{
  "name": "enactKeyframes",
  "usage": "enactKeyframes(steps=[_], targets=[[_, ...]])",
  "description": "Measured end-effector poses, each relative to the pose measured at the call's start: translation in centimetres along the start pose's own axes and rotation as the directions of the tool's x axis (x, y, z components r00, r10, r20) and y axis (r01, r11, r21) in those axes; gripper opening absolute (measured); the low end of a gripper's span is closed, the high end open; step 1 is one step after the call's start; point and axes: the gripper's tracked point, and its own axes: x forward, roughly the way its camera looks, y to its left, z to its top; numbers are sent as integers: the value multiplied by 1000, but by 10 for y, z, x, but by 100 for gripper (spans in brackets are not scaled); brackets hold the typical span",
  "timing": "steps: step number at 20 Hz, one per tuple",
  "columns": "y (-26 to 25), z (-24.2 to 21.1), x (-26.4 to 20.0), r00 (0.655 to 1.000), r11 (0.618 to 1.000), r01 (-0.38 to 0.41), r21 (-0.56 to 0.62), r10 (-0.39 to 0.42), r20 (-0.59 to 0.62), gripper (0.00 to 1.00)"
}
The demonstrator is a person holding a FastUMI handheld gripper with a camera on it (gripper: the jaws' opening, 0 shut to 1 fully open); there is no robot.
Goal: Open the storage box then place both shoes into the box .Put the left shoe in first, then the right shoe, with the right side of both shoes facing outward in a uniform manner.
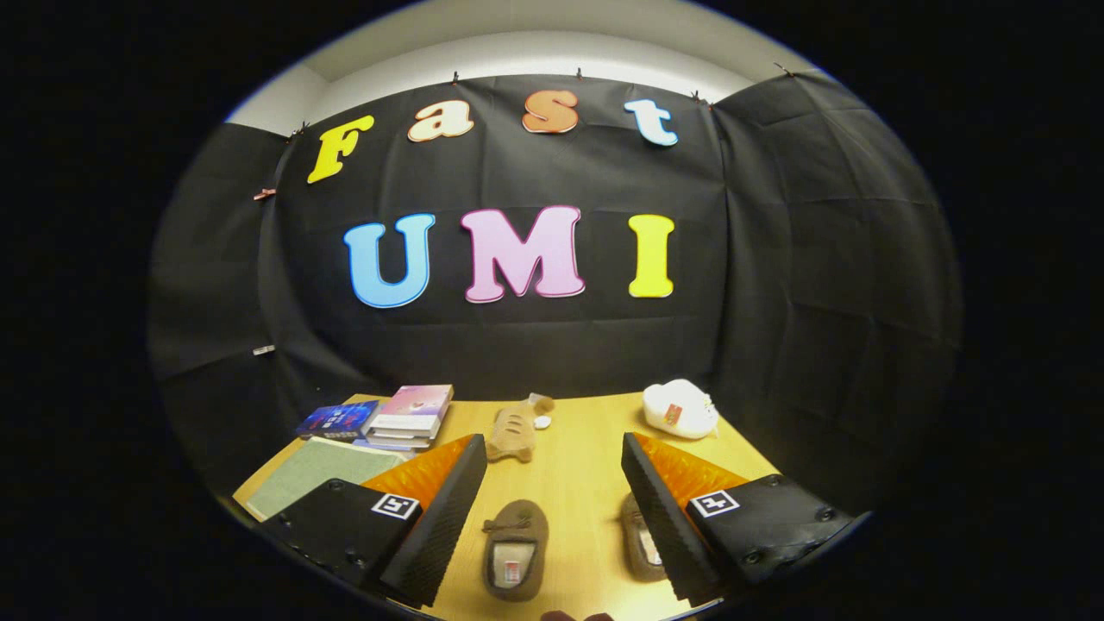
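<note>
Two brown slip-on shoes lie on the wooden table (pixel 578 483), toes pointing away from me. One shoe (pixel 516 548) rests between my fingers, nearer the left finger (pixel 440 517). The other shoe (pixel 640 539) is partly hidden behind the right finger (pixel 660 509). My gripper (pixel 552 448) hangs above the table, open, with nothing held between its fingers.
A brown fish-shaped plush (pixel 513 431) lies beyond the fingers at mid-table. A white plush toy (pixel 680 409) sits at the far right corner. Stacked books (pixel 412 416) and a dark blue book (pixel 338 420) lie at the far left, with a green cloth (pixel 315 470) in front of them.
</note>
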Motion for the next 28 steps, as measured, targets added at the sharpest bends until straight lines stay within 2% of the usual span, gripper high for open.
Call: enactKeyframes(steps=[3,5,8,10,13,16,19,21,22,25,26,28], targets=[[28,-26,3,985,989,-118,86,127,-112,99],[50,-46,3,957,966,-199,164,228,-179,99],[89,-84,0,874,905,-300,303,388,-294,99],[108,-108,-7,811,861,-329,388,468,-350,98],[132,-142,-15,717,792,-333,512,565,-407,98],[145,-172,-13,642,736,-298,608,626,-443,98],[162,-194,-15,545,664,-286,691,706,-453,98],[173,-203,-21,465,603,-275,749,765,-445,98],[176,-207,-22,436,567,-260,782,791,-429,99],[180,-206,-26,381,504,-269,821,838,-390,98],[186,-204,-28,345,453,-255,854,868,-357,98],[192,-203,-25,312,386,-200,900,896,-315,98]])
